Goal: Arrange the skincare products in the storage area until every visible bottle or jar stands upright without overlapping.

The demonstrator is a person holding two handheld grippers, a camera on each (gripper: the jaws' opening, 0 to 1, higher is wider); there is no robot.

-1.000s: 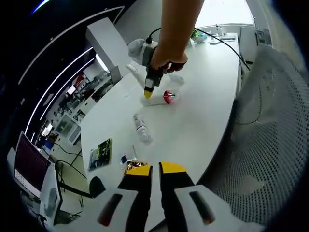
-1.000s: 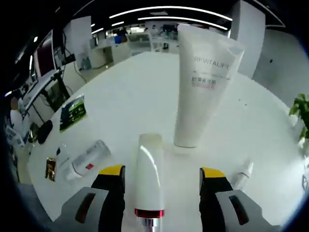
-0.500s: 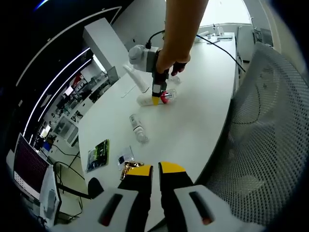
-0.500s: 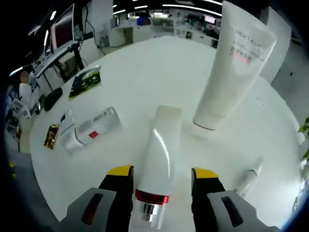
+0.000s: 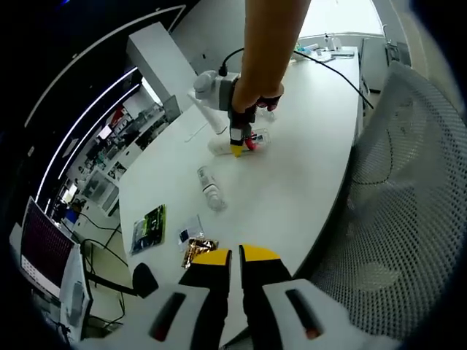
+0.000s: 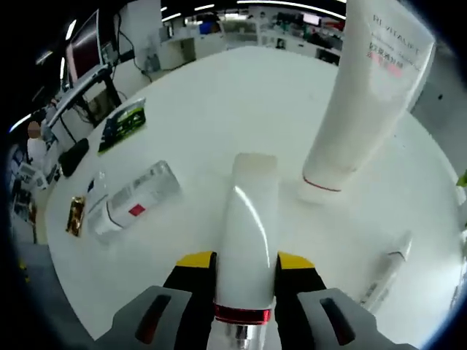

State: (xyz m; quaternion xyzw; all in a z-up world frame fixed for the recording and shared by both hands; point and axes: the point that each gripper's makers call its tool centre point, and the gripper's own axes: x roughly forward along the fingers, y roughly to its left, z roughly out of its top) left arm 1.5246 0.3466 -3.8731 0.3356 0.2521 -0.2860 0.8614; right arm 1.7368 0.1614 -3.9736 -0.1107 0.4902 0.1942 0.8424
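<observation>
The right gripper (image 6: 243, 264) clamps the lying white tube (image 6: 248, 233) between its jaws near the red-ringed neck; the standing tube (image 6: 368, 95) rises just ahead to its right; the left gripper (image 5: 231, 255) hangs clenched, grasping nothing.

An open-plan office, this: long ceiling light strips (image 5: 87, 120), a monitor (image 5: 45, 248) on a far desk (more desks behind), a mesh office chair (image 5: 408, 204) beside the broad white counter (image 6: 219, 117).
</observation>
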